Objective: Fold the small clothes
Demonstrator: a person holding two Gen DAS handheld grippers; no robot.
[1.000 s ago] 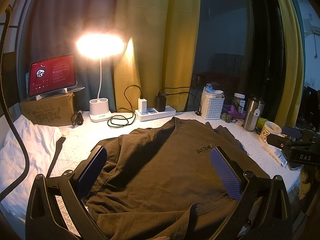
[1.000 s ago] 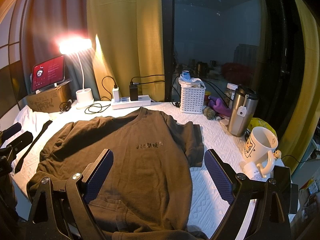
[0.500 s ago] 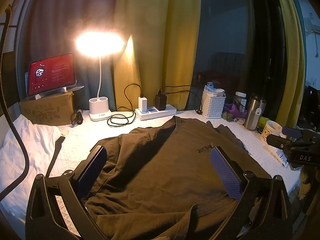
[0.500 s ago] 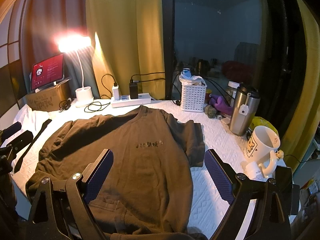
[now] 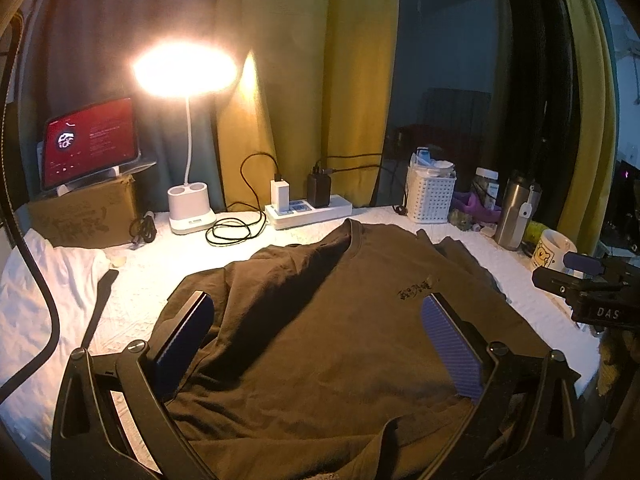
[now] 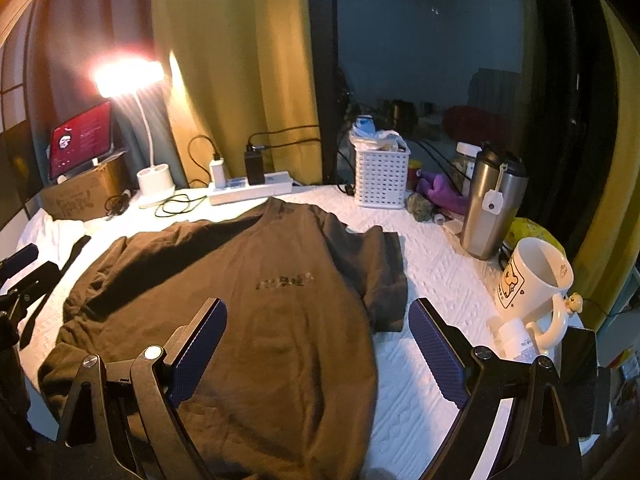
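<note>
A dark brown T-shirt [image 5: 328,320] lies spread front-up on the white table cover, collar toward the curtains; it also shows in the right wrist view [image 6: 240,300]. Its right sleeve [image 6: 380,276] is folded in beside the body. My left gripper [image 5: 320,340] is open and empty, hovering over the shirt's lower left part. My right gripper [image 6: 316,340] is open and empty over the shirt's lower right edge. The right gripper's body shows at the far right of the left wrist view [image 5: 592,292].
At the back stand a lit desk lamp [image 5: 188,208], a tablet on a cardboard box [image 5: 88,140], a power strip with cables [image 5: 308,208], a white basket [image 6: 380,176]. A steel tumbler [image 6: 488,204] and white mug [image 6: 528,280] stand at right. White cloth [image 5: 36,280] lies left.
Both grippers have pulled back and risen slightly, so the shirt sits a little farther in view. The shirt has not moved and both grippers stay open.
</note>
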